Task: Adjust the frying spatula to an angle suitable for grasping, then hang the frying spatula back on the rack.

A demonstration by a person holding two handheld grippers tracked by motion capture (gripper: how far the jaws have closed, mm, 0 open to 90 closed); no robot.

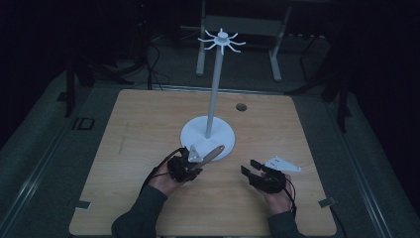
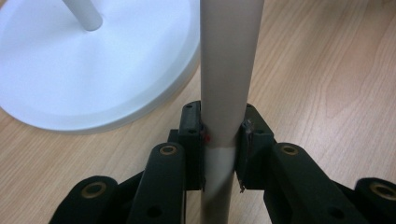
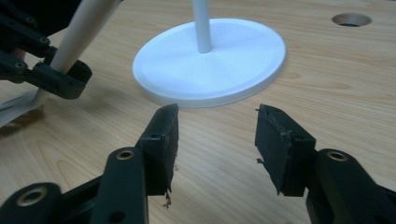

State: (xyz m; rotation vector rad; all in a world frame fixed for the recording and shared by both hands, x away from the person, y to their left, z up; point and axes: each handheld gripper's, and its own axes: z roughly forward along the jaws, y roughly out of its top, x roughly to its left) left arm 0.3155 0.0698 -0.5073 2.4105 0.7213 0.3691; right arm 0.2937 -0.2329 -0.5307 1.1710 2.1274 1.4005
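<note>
Dim room and dark floor surround a light wooden table, whose top has a small round hole near its far edge at about one o'clock from the middle.

Largest on it is a white stand: a round flat base sits near the table's centre, and a thin upright pole rises from it to a crown of short curved hooks at twelve o'clock, high over the far edge. In the right gripper view the base lies flat on the wood with the pole coming up from its middle.

Next in size is a pale, beige rod-like handle, held slanted just at the base's near rim, at about six o'clock from the pole. In the left gripper view the handle runs straight up between the black pads, which press on it from both sides; the white base lies at ten o'clock behind it.

So the left gripper is clamped on the handle, at about seven o'clock from the stand.

At five o'clock from the stand, well apart from the handle, the right gripper has its jaws spread wide, with bare wood between them and nothing gripped, as its own view shows.
</note>
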